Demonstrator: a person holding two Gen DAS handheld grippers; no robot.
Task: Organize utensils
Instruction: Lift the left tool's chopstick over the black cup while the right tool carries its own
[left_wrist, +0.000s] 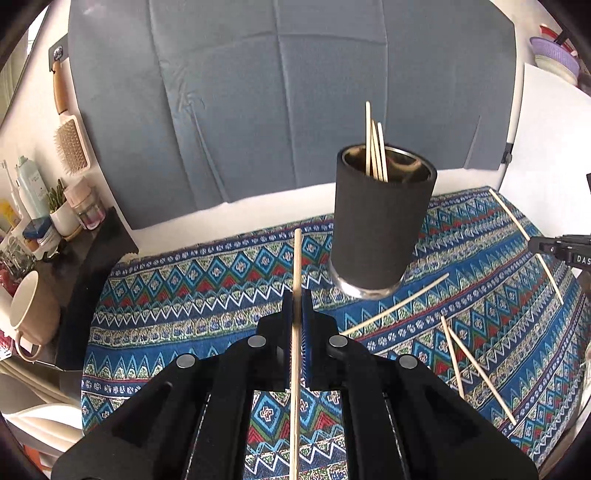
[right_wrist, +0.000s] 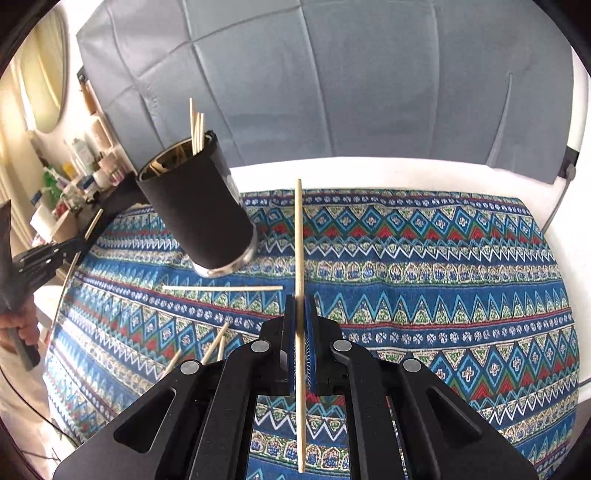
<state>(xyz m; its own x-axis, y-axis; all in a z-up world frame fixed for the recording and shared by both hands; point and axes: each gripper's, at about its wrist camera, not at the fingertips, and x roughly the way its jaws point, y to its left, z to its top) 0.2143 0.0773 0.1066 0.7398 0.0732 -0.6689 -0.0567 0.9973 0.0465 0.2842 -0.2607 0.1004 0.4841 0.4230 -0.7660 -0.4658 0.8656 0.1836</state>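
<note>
My left gripper (left_wrist: 296, 295) is shut on a wooden chopstick (left_wrist: 296, 258) that runs straight along its fingers, above the patterned cloth. My right gripper (right_wrist: 302, 300) is likewise shut on another wooden chopstick (right_wrist: 299, 236). A black cylindrical holder (left_wrist: 382, 225) with a metal rim stands on the cloth ahead and to the right of the left gripper, with several chopsticks (left_wrist: 375, 147) upright inside. From the right wrist the holder (right_wrist: 195, 210) is ahead to the left. Loose chopsticks (left_wrist: 397, 304) lie on the cloth near its base; one loose chopstick (right_wrist: 221, 287) lies flat before the right gripper.
A blue patterned cloth (right_wrist: 443, 258) covers the table, backed by a grey sheet (left_wrist: 277, 92). A side shelf on the left holds a cream mug (left_wrist: 33, 306), bottles and a hairbrush (left_wrist: 72, 144). A hand (right_wrist: 22, 328) holds the left gripper's handle at the far left.
</note>
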